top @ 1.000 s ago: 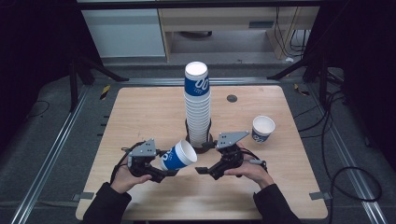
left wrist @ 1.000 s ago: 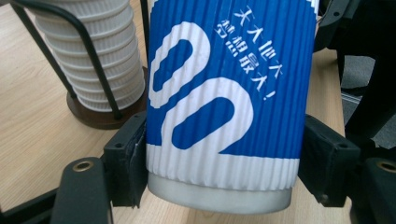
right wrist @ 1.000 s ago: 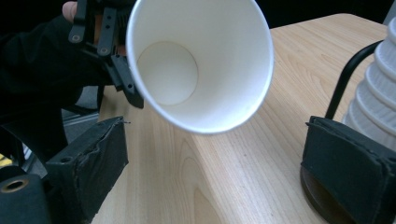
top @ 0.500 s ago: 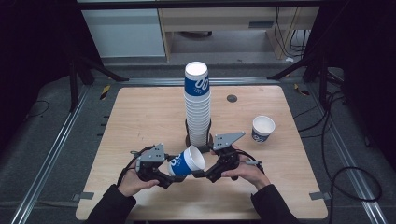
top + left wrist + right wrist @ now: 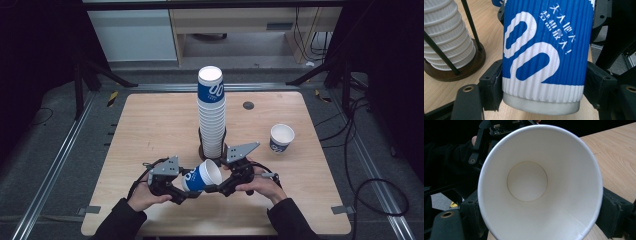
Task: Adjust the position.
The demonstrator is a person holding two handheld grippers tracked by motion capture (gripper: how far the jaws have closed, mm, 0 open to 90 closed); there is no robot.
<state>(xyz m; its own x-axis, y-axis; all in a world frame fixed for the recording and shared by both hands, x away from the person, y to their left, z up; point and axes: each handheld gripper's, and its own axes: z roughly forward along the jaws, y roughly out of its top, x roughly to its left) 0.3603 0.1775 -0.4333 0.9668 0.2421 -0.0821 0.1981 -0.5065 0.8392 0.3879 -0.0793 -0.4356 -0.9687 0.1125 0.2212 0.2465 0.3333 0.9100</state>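
A blue-and-white ribbed paper cup (image 5: 201, 176) was held on its side low over the wooden table (image 5: 150, 125), near the front edge, just before the tall cup stack (image 5: 211, 117) in its rack. The left gripper (image 5: 186, 188) was clamped on the cup's base end. The right gripper (image 5: 214, 189) had just been closing, its jaws flanking the rim; contact could not be told. A hand-over was judged in progress. Next, a firm right grip was called for before the left let go. A lone cup (image 5: 281, 138) stood well apart.

A light wooden table (image 5: 150, 125) stands on dark grey floor (image 5: 45, 150) — metal rails flank it, cables (image 5: 360, 165) trail right, and pale cabinets (image 5: 135, 30) line the dim back.
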